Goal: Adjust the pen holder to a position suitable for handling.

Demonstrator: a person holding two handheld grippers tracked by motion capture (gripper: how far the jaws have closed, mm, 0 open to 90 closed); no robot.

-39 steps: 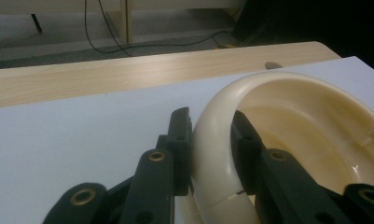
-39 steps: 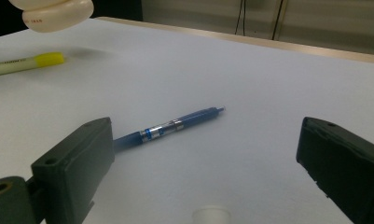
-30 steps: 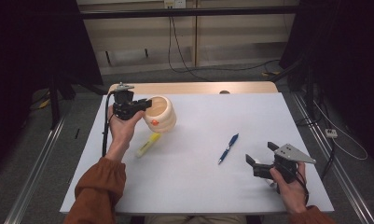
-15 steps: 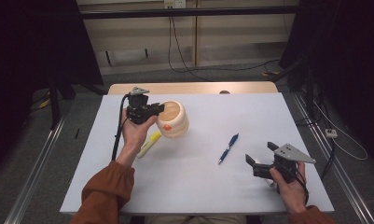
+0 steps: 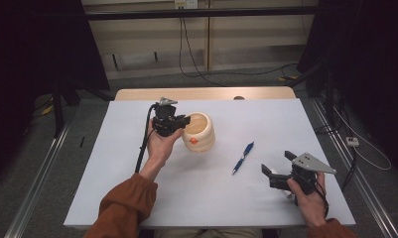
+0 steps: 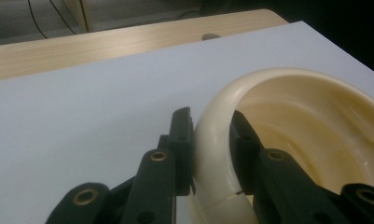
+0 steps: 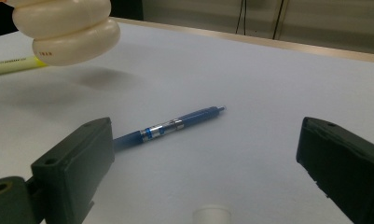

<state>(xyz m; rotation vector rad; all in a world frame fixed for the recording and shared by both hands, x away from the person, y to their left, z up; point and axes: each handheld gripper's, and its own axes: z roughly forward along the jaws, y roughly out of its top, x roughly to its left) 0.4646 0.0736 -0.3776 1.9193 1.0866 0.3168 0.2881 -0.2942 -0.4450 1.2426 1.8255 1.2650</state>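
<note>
A cream ribbed pot (image 5: 199, 131) with an orange mark on its side hangs just above the white table, held by its rim. My left gripper (image 5: 184, 123) is shut on that rim (image 6: 212, 154), one jaw outside the wall and one inside the bowl. In the right gripper view the pot (image 7: 68, 28) floats over its own shadow. A blue pen (image 5: 242, 157) lies flat mid-table, right of the pot. My right gripper (image 5: 276, 162) rests near the front right edge, jaws wide open around nothing, pointing toward the pen (image 7: 175, 125).
The white table top (image 5: 236, 208) ends in a bare wooden strip (image 5: 206, 93) at the back. A yellow highlighter (image 7: 12, 65) lies beyond the pot in the right gripper view. A small white cap (image 7: 211, 214) sits just in front of my right gripper.
My left hand has carried the pot rightward, toward the middle of the table, and now covers the yellow highlighter in the high view. The right gripper and the pen have stayed put.
</note>
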